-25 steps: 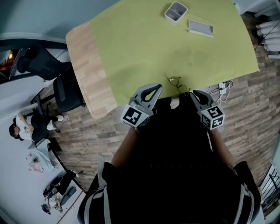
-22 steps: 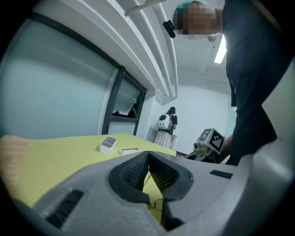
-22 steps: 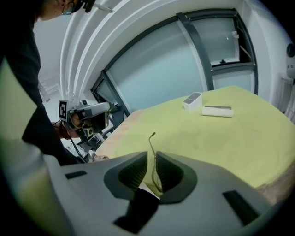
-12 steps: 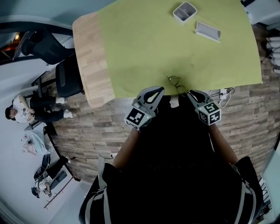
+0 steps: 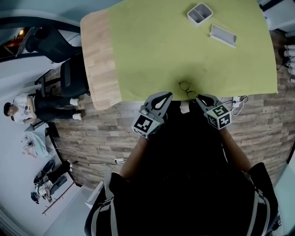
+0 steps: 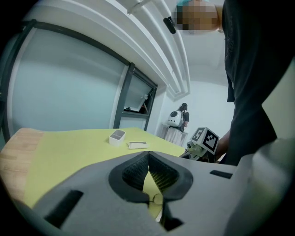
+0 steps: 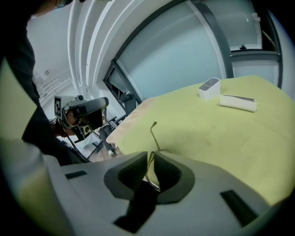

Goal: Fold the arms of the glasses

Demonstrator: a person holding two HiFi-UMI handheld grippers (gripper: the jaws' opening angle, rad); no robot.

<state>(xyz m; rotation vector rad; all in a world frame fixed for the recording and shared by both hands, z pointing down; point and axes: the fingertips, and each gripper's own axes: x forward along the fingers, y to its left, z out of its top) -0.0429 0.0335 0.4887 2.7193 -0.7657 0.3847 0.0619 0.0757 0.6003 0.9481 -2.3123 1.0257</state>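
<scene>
Thin dark wire glasses (image 5: 186,90) lie on the green table (image 5: 156,46) close to its near edge, arms unfolded. In the right gripper view one arm (image 7: 154,133) runs away over the table, and the frame's wire passes between the pads of my right gripper (image 7: 151,159). That gripper (image 5: 199,97) sits at the glasses' right end, shut on the wire. My left gripper (image 5: 162,94) hangs just left of the glasses with its jaws shut and nothing in them. A lens rim (image 6: 157,199) shows below its pads (image 6: 138,170).
A small white tray (image 5: 199,13) and a flat white case (image 5: 223,35) stand at the table's far side. The table's left end is bare wood (image 5: 99,55). A black office chair (image 5: 69,76) stands beside it, and a person (image 5: 23,108) sits further left.
The head view has shifted a little. Both grippers stay at the table's near edge beside the glasses, which have not visibly moved.
</scene>
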